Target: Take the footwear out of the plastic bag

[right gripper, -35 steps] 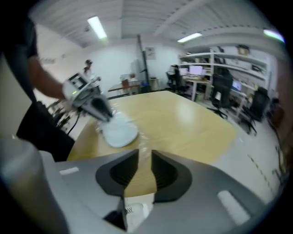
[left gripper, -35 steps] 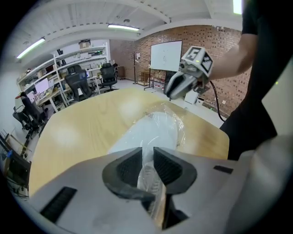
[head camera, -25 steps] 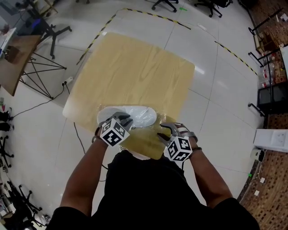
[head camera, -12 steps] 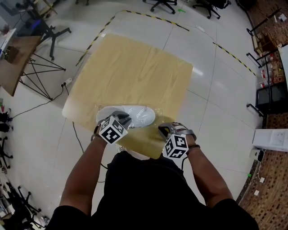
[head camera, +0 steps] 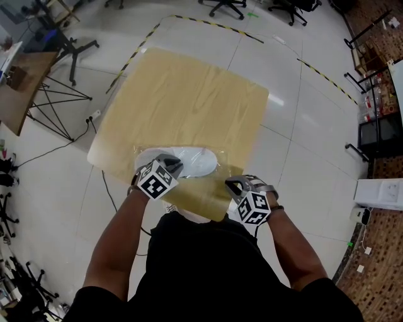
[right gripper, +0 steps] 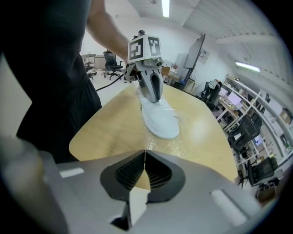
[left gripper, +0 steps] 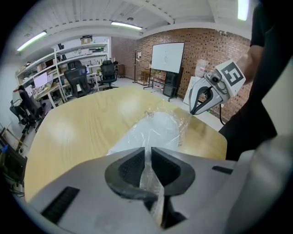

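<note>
A white shoe [head camera: 189, 162] lies inside a clear plastic bag [head camera: 217, 173] at the near edge of the wooden table [head camera: 189, 94]. My left gripper [head camera: 173, 166] is at the bag's left end; its jaws are closing, and in the left gripper view [left gripper: 147, 153] the pads pinch a fold of bag film [left gripper: 151, 171]. The shoe [left gripper: 158, 130] lies just beyond them. My right gripper [head camera: 234, 184] is at the bag's right end, shut [right gripper: 144, 157], with a thin edge of film caught between its pads. From there the shoe [right gripper: 160, 121] and the left gripper [right gripper: 153, 96] show ahead.
The table's near edge is at the person's body. On the floor around it are office chairs [head camera: 236, 5], a folding table [head camera: 25, 82] to the left, a cable [head camera: 63, 143] and striped tape [head camera: 208, 22]. The right gripper's marker cube [left gripper: 229, 77] shows in the left gripper view.
The right gripper's jaws went from wide open to shut at the bag's right end. The left gripper's jaws narrowed on the film. Both hands stayed nearly in place.
</note>
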Action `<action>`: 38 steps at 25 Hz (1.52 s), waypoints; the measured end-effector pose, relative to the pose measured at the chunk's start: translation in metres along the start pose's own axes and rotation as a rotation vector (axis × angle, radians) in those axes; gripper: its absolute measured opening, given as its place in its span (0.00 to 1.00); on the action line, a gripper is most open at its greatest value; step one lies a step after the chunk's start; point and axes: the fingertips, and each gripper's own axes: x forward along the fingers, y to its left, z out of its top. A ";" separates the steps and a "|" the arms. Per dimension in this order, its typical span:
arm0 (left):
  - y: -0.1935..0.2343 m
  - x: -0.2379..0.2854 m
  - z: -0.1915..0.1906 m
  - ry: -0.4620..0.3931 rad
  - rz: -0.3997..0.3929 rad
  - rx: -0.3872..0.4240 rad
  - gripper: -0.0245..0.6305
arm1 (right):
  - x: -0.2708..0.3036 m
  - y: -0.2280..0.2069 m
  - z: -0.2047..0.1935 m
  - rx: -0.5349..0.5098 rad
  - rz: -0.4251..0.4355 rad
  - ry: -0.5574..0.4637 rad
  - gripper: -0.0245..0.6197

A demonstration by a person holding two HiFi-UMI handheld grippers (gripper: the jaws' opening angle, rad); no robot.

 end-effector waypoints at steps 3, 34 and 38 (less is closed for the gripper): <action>-0.001 0.000 0.002 -0.002 -0.003 0.000 0.12 | -0.005 -0.002 -0.006 0.008 -0.009 0.001 0.05; -0.009 -0.022 0.028 -0.114 0.089 0.169 0.14 | 0.049 -0.073 0.023 1.219 0.221 -0.129 0.19; -0.011 -0.018 0.019 -0.082 0.074 0.192 0.16 | 0.044 -0.079 0.028 1.215 0.226 -0.175 0.15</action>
